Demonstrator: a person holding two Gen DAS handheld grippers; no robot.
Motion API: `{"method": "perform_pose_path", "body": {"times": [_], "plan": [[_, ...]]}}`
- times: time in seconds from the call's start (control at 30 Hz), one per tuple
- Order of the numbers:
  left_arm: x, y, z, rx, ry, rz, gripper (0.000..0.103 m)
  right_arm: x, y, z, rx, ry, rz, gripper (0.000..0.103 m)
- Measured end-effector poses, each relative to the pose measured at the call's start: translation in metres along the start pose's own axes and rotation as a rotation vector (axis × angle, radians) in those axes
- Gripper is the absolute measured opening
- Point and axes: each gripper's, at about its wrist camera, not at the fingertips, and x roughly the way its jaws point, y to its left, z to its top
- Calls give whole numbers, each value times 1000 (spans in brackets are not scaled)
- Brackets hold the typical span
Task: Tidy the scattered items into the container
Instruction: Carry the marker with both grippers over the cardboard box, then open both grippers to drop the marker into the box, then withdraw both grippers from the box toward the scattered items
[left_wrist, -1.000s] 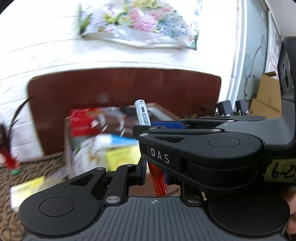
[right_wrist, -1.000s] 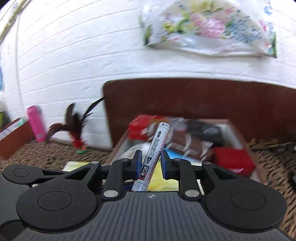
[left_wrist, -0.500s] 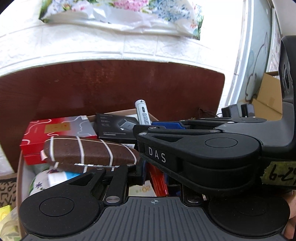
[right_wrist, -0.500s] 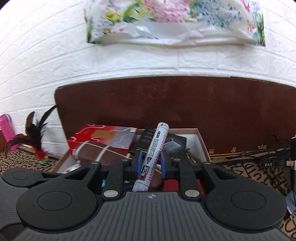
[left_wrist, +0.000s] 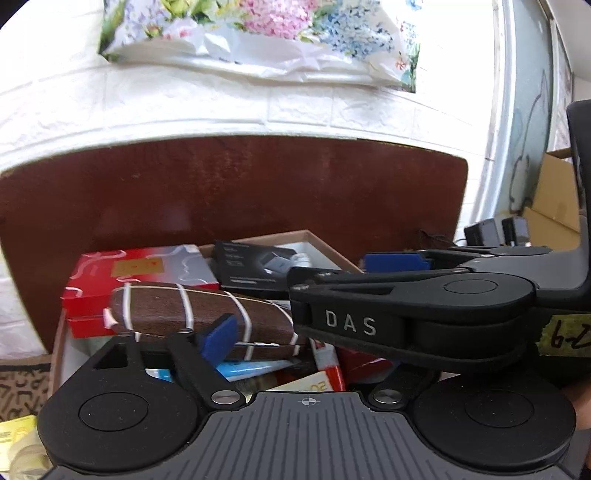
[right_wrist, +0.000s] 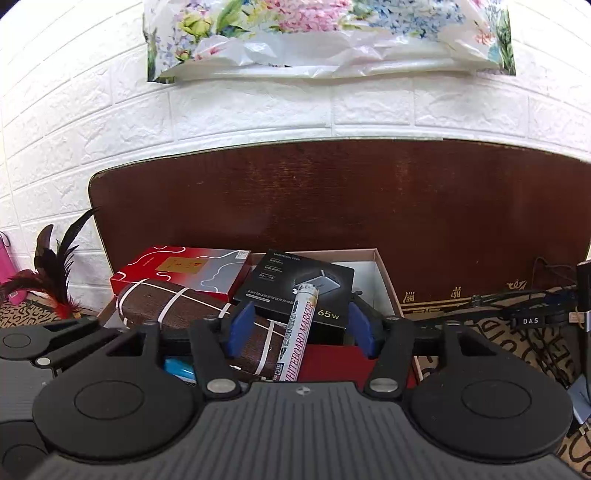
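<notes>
The cardboard box is already crowded with a brown case and a black carton. Above that box, the right gripper stands spread wide, the whiteboard marker loose between its pads: a release, I judge. Next it must lift clear. The left gripper looks open and empty, its right finger hidden behind the other tool.

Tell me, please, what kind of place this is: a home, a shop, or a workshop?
Probably a lived-in home room. A white brick-pattern wall carries a floral plastic bag, a feather toy lies on a patterned cloth, and an open box holds household odds and ends.
</notes>
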Motion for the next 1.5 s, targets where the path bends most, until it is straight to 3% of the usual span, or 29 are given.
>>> {"method": "perform_pose_path", "body": {"times": [0.23, 0.5, 0.63, 0.8, 1.0, 1.17, 1.5], "plan": [[-15, -1, 1, 8, -18, 0, 99, -11, 4, 2, -6, -18, -9, 79], [-33, 0, -3, -9, -12, 11, 102, -24, 14, 2, -21, -24, -7, 84], [-56, 3, -14, -15, -26, 21, 103, -39, 26, -2, -42, -30, 16, 99], [-89, 12, -37, -36, -17, 39, 103, -60, 58, -15, -129, -54, 55, 102], [-132, 34, -73, -131, -33, 43, 103, -81, 101, -35, -215, -56, 137, 103], [-160, 63, -100, -243, 28, 44, 103, -92, 141, -53, -258, -40, 217, 103], [-213, 144, -161, -419, 79, 241, 103, -97, 205, -83, -283, 21, 339, 102]]}}
